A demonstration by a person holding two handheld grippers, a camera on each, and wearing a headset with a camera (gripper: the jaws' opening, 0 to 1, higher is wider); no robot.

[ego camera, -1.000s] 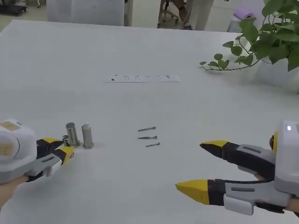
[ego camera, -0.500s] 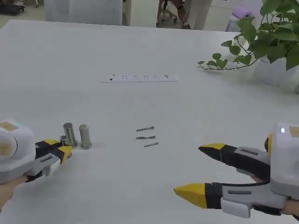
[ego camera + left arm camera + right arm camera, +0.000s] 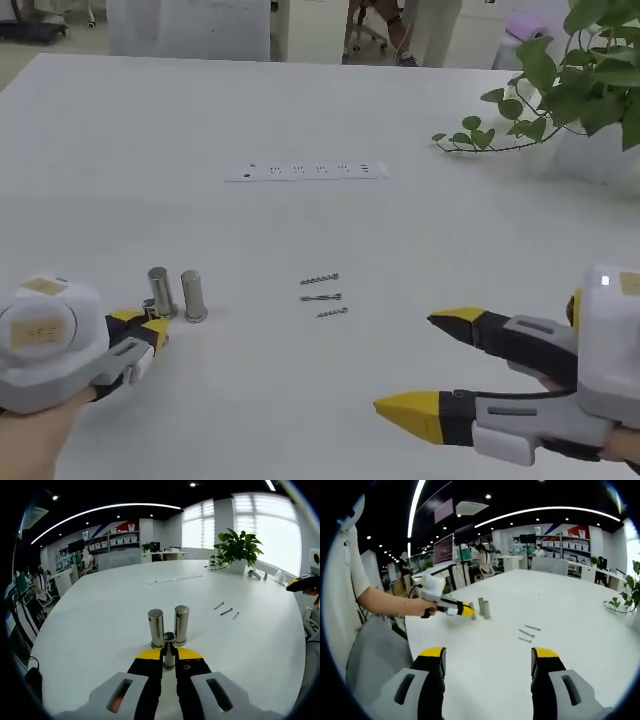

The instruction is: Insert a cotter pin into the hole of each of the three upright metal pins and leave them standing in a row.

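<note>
at the near left, the left tongs are closed on one pin, held upright just in front of the other two pins, which stand side by side on the tabletop. the gap there is slim, so a small sideways push while setting it down could tip a neighbour or leave the row crooked. only the tips seem to hold it, so it may twist or slide as the grip loosens. i cannot make out the holes, and one turned away would block the insertion. in the middle lie three cotter pins, flat and well apart from the uprights. they look thin, so they could skid or flick away when pinched. at the near right, the right tongs are wide open and empty, and would need to narrow first.
</note>
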